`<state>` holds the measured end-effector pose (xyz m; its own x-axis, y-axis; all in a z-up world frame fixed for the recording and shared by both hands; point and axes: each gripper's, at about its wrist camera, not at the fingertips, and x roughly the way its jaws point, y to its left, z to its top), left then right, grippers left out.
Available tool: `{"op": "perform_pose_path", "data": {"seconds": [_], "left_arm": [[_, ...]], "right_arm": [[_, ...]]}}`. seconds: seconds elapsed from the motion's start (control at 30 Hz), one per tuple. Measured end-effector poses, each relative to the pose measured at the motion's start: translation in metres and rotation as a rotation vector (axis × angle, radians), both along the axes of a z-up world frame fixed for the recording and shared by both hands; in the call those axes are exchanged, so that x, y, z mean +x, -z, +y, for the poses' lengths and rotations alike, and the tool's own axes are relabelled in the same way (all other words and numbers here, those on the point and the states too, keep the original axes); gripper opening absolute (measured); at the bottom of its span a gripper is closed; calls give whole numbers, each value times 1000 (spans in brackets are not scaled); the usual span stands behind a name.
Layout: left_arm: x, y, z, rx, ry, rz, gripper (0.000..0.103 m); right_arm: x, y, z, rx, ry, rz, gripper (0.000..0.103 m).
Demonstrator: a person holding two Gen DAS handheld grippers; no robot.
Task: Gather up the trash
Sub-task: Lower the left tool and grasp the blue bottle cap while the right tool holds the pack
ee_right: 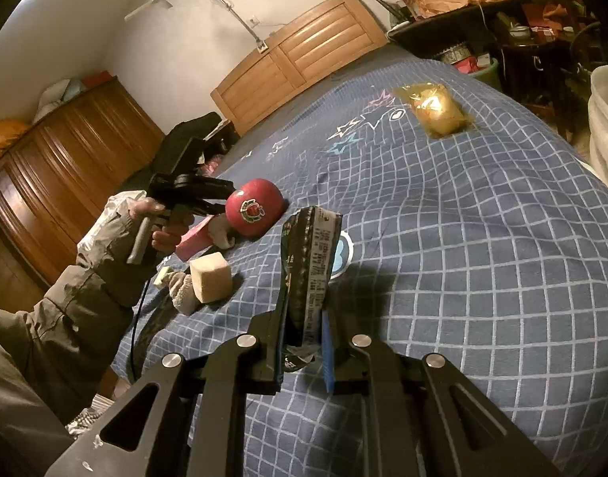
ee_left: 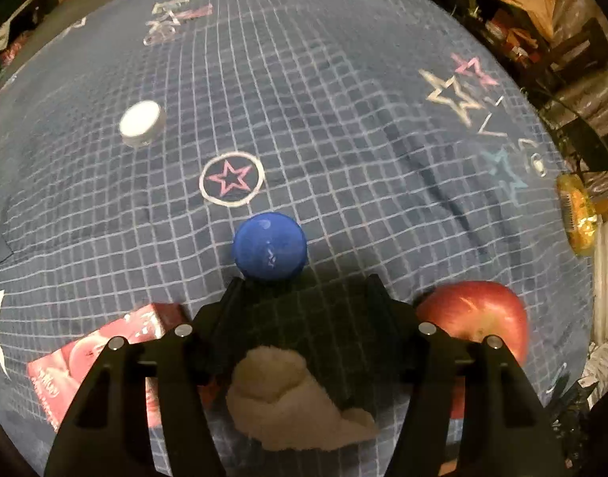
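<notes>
Crumpled white tissue sits between the fingers of my left gripper, nearer the camera than the tips; the jaws stand partly open and I see no pad pressing on it, so I count it as not yet gripped. It looks soft and nearly weightless, so I would pinch it at its bulky middle, where the wad is thickest, and close well in.

Just beyond the fingertips lies a blue bottle cap, rigid, low and probably slippery at the rim; farther off to the left is a white cap. An apple sits to the right, a pink box to the left, both on the blue checked bedcover.

My right gripper is clamped narrow on a dark foil wrapper that stands up stiffly from the jaws: light, crinkly, held at its lower end.

Only the right view shows the person's hand on the left tool, a pale sponge block, a yellow packet far across the bed and a white bin at the right edge. The left view alone shows the caps.
</notes>
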<state>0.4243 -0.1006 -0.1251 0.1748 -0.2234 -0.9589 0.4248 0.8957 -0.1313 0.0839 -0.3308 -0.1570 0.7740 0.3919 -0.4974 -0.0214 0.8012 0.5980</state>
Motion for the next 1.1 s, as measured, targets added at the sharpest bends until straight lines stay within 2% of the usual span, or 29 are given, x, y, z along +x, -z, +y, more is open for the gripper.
{"op": "perform_pose_path", "data": {"seconds": [0.1,0.23,0.37,0.5,0.53,0.57,0.63,0.77,0.87,0.9,1.0,1.03,1.1], "left_arm": [[5,1,6,-5,-19,-13,54],[11,-8,15,-24,-36,-35,54],[16,-10,18,-1,-29,-33,60],[16,2,8,33,-16,-31,60],[19,3,9,34,-18,-37,56],[20,2,8,34,-21,-51,37],[21,-3,8,15,-34,-57,37],[12,-42,22,-3,-66,-176,37],[-10,-95,45,-73,-116,-295,37],[-30,-120,54,-99,-132,-351,37],[-73,-170,79,-157,-172,-480,37],[-79,-179,85,-174,-180,-508,37],[-119,-204,106,-191,-209,-599,37]], "right_arm": [[1,1,1,2,2,2,16],[1,2,2,2,-1,3,16],[1,3,2,7,-5,4,16],[1,5,3,9,-6,6,16],[0,5,3,9,-6,6,16],[0,6,4,9,-6,5,16],[0,5,4,7,-6,2,16],[-3,3,1,7,-8,-8,16],[-5,2,1,6,-11,-16,16],[-5,0,2,5,-13,-20,16],[-8,-3,4,-1,-23,-30,16],[-8,-4,6,-2,-27,-34,16],[-9,-7,10,-8,-35,-40,16]]}}
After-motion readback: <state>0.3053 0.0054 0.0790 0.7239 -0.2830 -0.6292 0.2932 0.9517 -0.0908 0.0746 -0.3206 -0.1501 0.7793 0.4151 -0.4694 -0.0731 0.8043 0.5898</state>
